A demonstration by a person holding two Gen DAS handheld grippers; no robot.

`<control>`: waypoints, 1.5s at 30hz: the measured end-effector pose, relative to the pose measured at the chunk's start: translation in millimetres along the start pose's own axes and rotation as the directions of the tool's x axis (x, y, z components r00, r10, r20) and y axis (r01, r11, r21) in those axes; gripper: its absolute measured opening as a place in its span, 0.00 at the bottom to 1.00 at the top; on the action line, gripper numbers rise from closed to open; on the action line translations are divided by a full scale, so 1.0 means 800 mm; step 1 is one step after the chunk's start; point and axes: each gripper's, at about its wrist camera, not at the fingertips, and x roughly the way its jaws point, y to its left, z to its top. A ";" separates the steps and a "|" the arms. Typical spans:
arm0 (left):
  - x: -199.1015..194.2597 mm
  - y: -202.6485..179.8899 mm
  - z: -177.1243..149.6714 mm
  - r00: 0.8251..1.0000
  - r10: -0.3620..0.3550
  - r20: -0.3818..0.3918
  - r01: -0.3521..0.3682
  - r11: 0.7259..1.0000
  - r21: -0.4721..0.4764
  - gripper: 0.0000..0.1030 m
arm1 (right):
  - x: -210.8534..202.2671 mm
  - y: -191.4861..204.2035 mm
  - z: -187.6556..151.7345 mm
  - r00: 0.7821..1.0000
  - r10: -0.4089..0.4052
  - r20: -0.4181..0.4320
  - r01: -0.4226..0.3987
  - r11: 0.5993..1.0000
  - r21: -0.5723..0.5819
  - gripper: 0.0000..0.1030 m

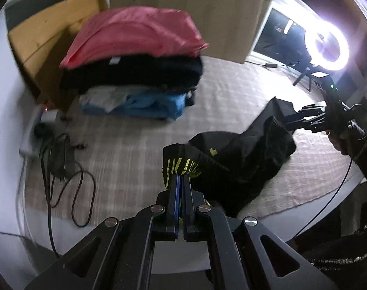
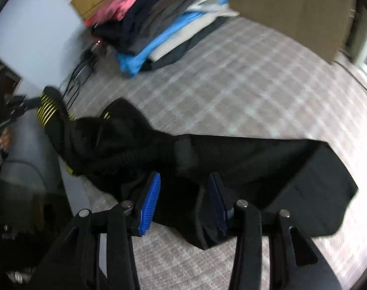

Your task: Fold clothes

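Left gripper (image 1: 181, 181): fingers pressed together on the yellow-striped cuff (image 1: 177, 165) of the black garment (image 1: 243, 154), lifting that end off the worktop (image 1: 140, 140). Right gripper (image 2: 183, 188): blue-padded fingers (image 2: 149, 195) spread wide, nothing between them, poised just above the garment's broad flat end. Black garment stretched across the checked cloth (image 2: 243, 79) near the worktop's front edge, bunched in its middle. Stack of folded clothes (image 1: 132, 65) toward the far edge, pink piece on top, beside a cardboard box (image 1: 195, 7).
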 end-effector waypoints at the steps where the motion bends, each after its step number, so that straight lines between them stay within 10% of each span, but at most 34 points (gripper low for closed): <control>1: 0.001 0.002 -0.001 1.000 0.000 -0.001 0.000 1.000 -0.001 0.01 | 0.003 0.003 0.002 1.000 0.010 -0.009 -0.010 1.000 -0.026 0.41; 13: 0.012 0.012 0.004 0.999 0.006 -0.033 -0.006 1.000 0.002 0.01 | 0.049 0.007 0.026 0.996 0.001 -0.093 -0.009 0.997 -0.079 0.50; 14: 0.013 0.013 0.004 0.999 0.009 -0.035 -0.009 1.000 0.002 0.01 | 0.053 0.006 0.028 0.995 0.007 -0.098 -0.015 0.997 -0.073 0.41; 15: 0.014 0.013 0.005 0.999 0.010 -0.034 -0.010 1.000 -0.001 0.01 | 0.057 0.006 0.030 0.995 0.014 -0.102 -0.021 0.997 -0.068 0.07; 18: 0.006 0.012 0.012 1.000 -0.001 -0.003 0.001 1.000 -0.006 0.01 | 0.063 0.005 0.035 0.994 0.031 -0.104 -0.037 0.998 -0.051 0.06; 22: -0.024 -0.002 0.046 0.995 -0.039 0.088 0.037 0.999 0.020 0.01 | -0.056 0.008 0.008 0.992 -0.018 0.123 0.014 0.999 0.029 0.06; 25: -0.061 -0.032 0.090 0.980 -0.070 0.187 0.051 0.993 0.102 0.01 | -0.179 0.010 -0.020 0.934 -0.121 0.335 0.081 0.988 0.130 0.06; 29: -0.127 -0.090 0.155 0.938 -0.139 0.318 0.058 0.966 0.251 0.01 | -0.350 0.030 -0.068 0.776 -0.295 0.558 0.180 0.951 0.253 0.06; 35: -0.228 -0.181 0.206 0.853 -0.254 0.456 0.023 0.891 0.454 0.01 | -0.505 0.103 -0.146 0.563 -0.479 0.674 0.331 0.877 0.347 0.06; 40: -0.262 -0.218 0.206 0.834 -0.289 0.470 -0.004 0.849 0.528 0.00 | -0.559 0.150 -0.208 0.464 -0.573 0.676 0.383 0.818 0.430 0.06; 45: -0.266 -0.230 0.220 0.822 -0.375 0.428 0.097 0.834 0.543 0.00 | -0.569 0.158 -0.234 0.462 -0.627 0.627 0.402 0.778 0.482 0.06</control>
